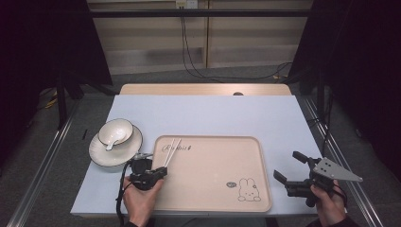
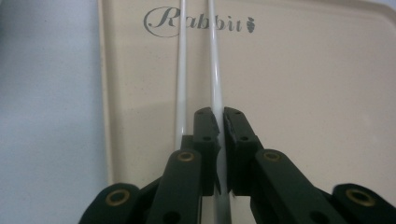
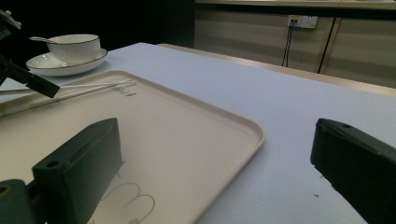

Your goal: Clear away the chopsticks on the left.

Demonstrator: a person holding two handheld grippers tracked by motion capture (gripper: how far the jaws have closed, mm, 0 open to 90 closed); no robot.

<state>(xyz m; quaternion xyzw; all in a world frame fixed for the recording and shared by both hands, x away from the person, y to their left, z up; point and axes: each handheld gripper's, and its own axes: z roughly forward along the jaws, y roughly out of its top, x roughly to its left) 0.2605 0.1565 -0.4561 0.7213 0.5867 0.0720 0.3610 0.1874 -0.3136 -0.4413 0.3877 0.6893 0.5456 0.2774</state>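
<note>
The left hand (image 1: 139, 196) comes in at the near-left corner of the tray (image 1: 265, 189), wrist low and knuckles turned toward that corner, and it points the left tongs (image 1: 158, 171) forward and slightly inward over the tray's left rim. Those tongs are clamped on the chopsticks (image 1: 171, 150) — in the left gripper view the two black jaws press together on one white stick (image 2: 215, 84), while the second stick (image 2: 181, 93) runs beside them on the left, and I cannot tell whether it is pinched as well. The pair lies over the tray's left part, its far tips reaching the tray's far-left corner. There the tray carries the word "Rabbit" (image 2: 201, 21) in dark script with a small carrot mark after it; near the tray's near-right corner a little rabbit drawing (image 1: 248, 189) shows. The right hand (image 1: 328, 205) sits off the tray's right edge on the worktop (image 1: 213, 113), holding the right tongs (image 1: 289, 166) level and aimed toward the tray, jaws spread wide with nothing between them. Left of the tray — well apart from its rim — a bowl (image 1: 116, 130) with a spoon (image 1: 112, 141) stands on a plate (image 1: 101, 156).
</note>
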